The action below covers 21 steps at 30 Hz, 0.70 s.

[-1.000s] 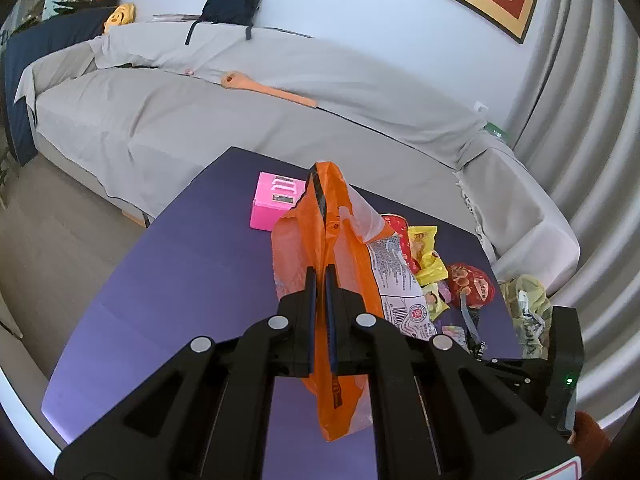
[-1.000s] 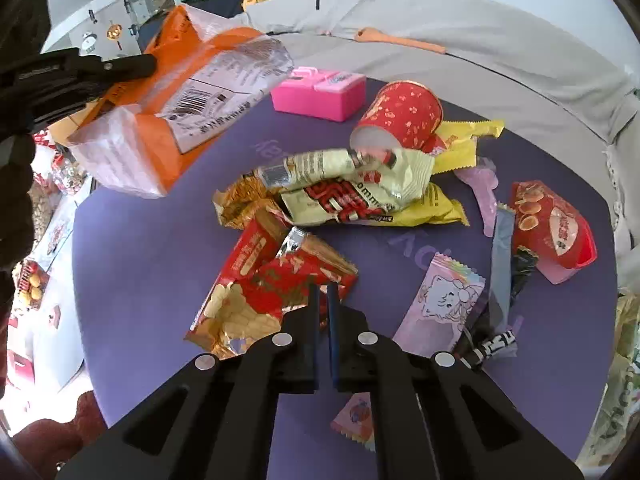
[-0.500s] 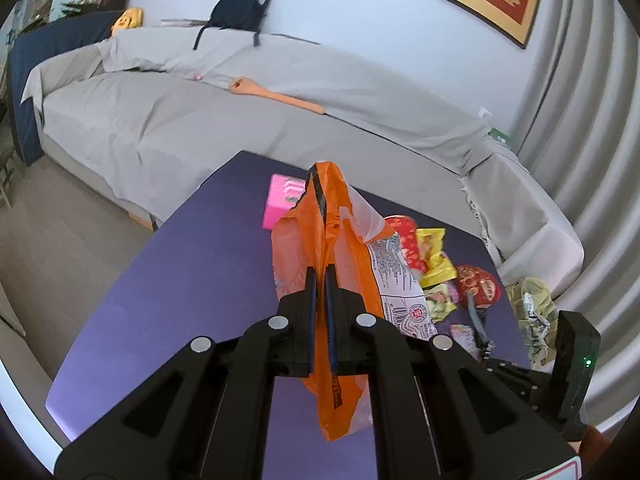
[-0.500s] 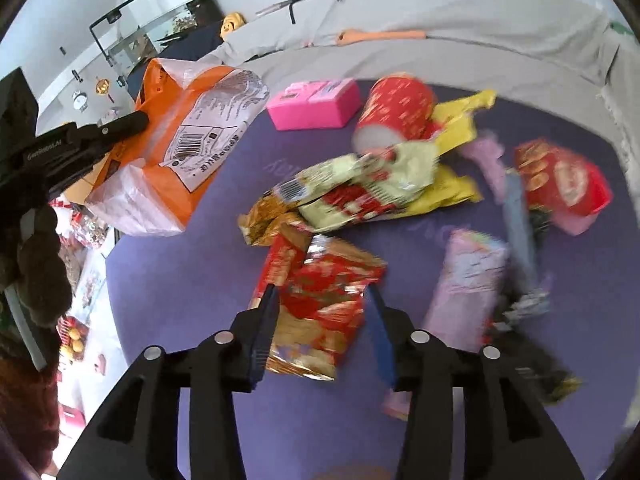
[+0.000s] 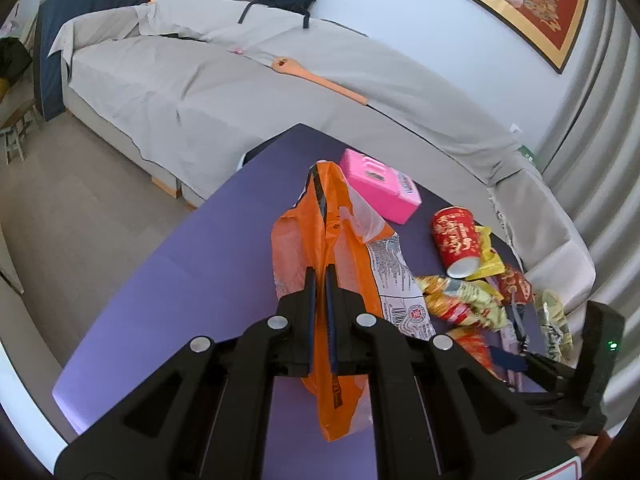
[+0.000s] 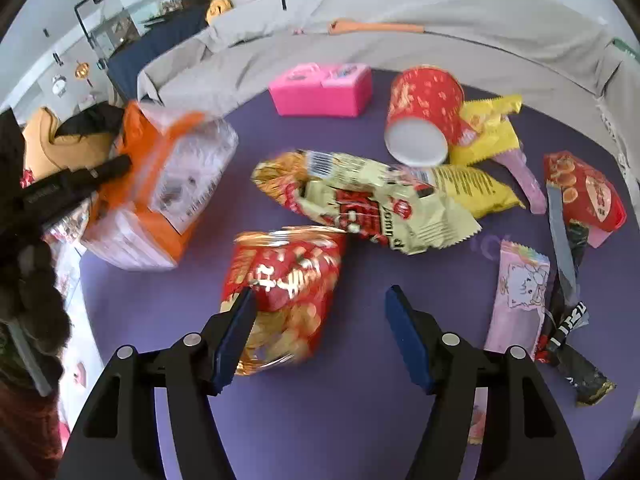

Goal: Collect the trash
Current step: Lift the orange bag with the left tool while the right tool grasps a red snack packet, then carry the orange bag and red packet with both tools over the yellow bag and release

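Table: round purple-topped table in front of a grey-draped sofa.
Bag: crinkled orange plastic bag with a clear panel and printed label, hanging over the table's left side, apart from the litter.
Left gripper: left gripper clenched on the orange bag's upper edge, jaws pressed together with the film between them.
Right gripper: right gripper spread wide, jaws just opened; nothing pinched. Its left pad overlaps the near edge of the red wrapper; touching or not cannot be told.
Red wrapper: red-and-gold foil snack wrapper, flat on the table, nearest the right gripper.
Cream wrapper: crumpled cream-and-red snack wrapper, just beyond the red one.
Cup: red paper cup with gold print, lying on its side against a yellow wrapper.
Box: pink plastic box, at the far edge.
Pink sachet: pale pink sachet, right of the gripper.
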Each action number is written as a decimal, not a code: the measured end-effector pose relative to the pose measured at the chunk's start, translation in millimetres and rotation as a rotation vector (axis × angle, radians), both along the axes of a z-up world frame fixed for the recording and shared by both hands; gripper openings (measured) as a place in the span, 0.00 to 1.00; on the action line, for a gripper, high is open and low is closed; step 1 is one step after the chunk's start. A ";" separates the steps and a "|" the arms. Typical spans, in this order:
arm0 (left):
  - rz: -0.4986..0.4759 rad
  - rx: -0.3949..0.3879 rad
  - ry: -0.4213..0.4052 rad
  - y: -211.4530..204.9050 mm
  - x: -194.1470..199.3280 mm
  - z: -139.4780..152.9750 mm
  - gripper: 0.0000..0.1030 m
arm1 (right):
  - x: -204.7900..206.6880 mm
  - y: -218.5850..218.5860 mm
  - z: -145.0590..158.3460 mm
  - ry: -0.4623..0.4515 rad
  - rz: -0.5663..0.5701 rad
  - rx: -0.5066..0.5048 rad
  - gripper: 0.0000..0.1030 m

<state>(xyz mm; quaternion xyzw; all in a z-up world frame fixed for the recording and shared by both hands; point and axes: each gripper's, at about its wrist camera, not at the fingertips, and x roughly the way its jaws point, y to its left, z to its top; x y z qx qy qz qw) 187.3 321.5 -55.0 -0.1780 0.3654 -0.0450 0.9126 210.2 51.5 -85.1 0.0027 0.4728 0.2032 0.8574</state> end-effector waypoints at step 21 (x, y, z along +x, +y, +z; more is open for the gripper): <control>-0.077 -0.003 -0.070 -41.8 -9.0 40.9 0.04 | -16.7 -46.6 69.7 -0.209 0.046 0.004 0.15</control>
